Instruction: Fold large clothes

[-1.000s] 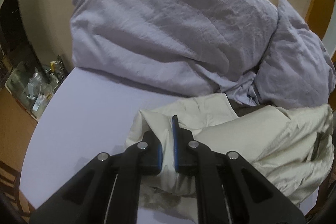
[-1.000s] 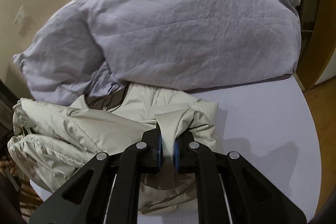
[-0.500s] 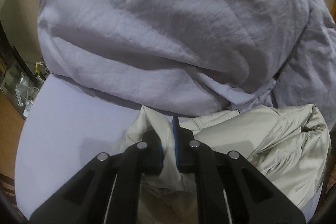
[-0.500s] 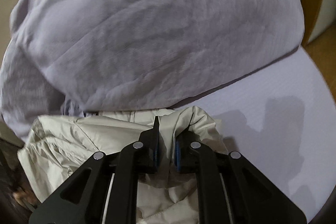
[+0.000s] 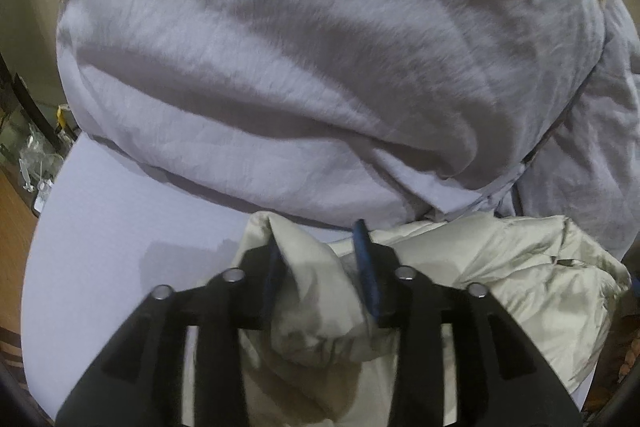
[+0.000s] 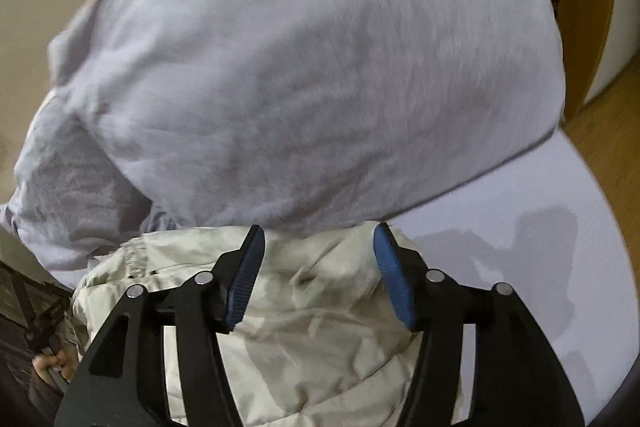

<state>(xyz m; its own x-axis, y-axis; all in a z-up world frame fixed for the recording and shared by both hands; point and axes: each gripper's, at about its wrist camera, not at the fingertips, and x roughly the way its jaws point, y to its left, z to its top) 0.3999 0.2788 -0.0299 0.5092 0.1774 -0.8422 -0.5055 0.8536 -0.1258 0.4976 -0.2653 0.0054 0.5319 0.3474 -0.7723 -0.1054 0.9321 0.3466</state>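
Note:
A cream puffy jacket (image 5: 480, 267) lies folded on the lilac bed sheet (image 5: 120, 227), pushed up against a big lilac duvet (image 5: 300, 67). My left gripper (image 5: 318, 247) stands over the jacket's left corner. Its jaws are opening, and a peak of cream cloth still rises between the blue pads without being pressed. In the right wrist view the jacket (image 6: 320, 327) lies under my right gripper (image 6: 320, 255). Those jaws are opening too, wide apart, with loose cloth below and between them.
The heaped duvet (image 6: 312, 67) fills the space just beyond the jacket. Bare sheet (image 6: 520, 247) lies to the right, wooden floor (image 6: 608, 131) past the bed's edge. Cluttered shelves (image 5: 32, 147) stand at the far left. A person's hand (image 6: 52, 367) shows at the lower left.
Both grippers were shut on pinches of the jacket and carried them toward the duvet. Now both have opened and let the cloth go; the jacket lies closer to the duvet.

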